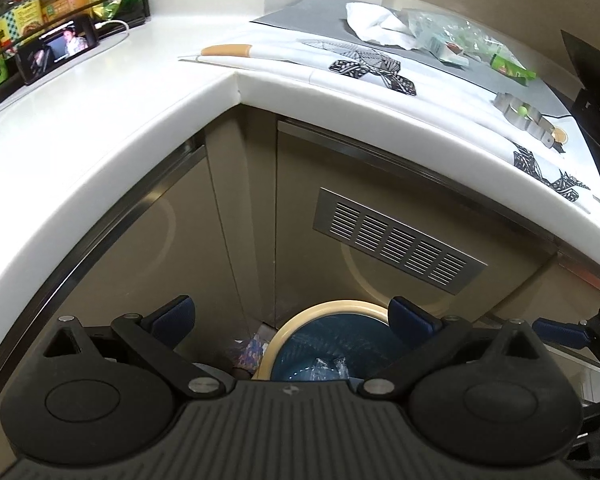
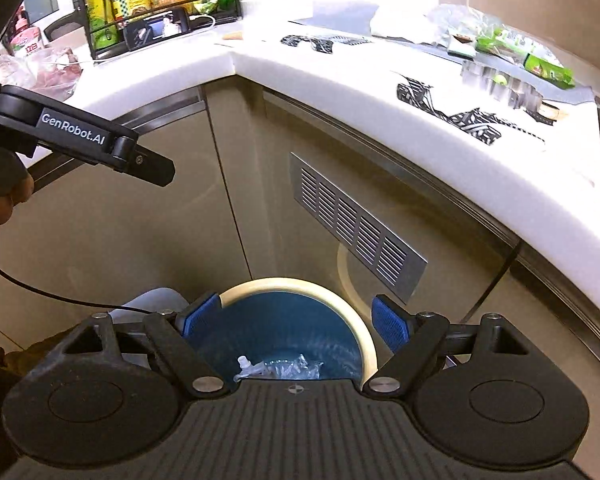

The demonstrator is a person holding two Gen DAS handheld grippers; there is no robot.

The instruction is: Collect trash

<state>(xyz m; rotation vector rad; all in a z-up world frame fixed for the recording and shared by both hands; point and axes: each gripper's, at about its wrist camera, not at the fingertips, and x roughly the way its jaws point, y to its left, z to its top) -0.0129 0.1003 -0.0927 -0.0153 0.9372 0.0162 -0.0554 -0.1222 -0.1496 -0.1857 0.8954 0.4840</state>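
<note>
Below my right jaws (image 2: 296, 318) sits the bin (image 2: 370, 344), its blue liner straight under the gap between the pads, and clear plastic (image 2: 276, 368) already lies at its bottom. These jaws stand wide with nothing between them, so I judge the drop done and the step in hand to be fetching the next piece. My left jaws (image 1: 290, 318) are wide and empty too, hanging over the same bin from the other side, with its cream rim just under the right pad.

The rest of the trash is well above and ahead of both pairs of jaws, on the counter (image 1: 140, 92): a crumpled white paper (image 1: 374, 20), a clear bag (image 1: 440, 28) and a green wrapper (image 1: 512, 66) bunched near the far wall. Nearer the edge is a metal cutter (image 1: 528, 114), which I would leave alone.

To do this well I would lift clear of the counter's lip before swinging in, since the overhang juts out above the jaws. I would keep them wide and come down on the paper first, as it is bulky and should crush easily. The bag looks slippery, so I would pinch a bunched fold.
</note>
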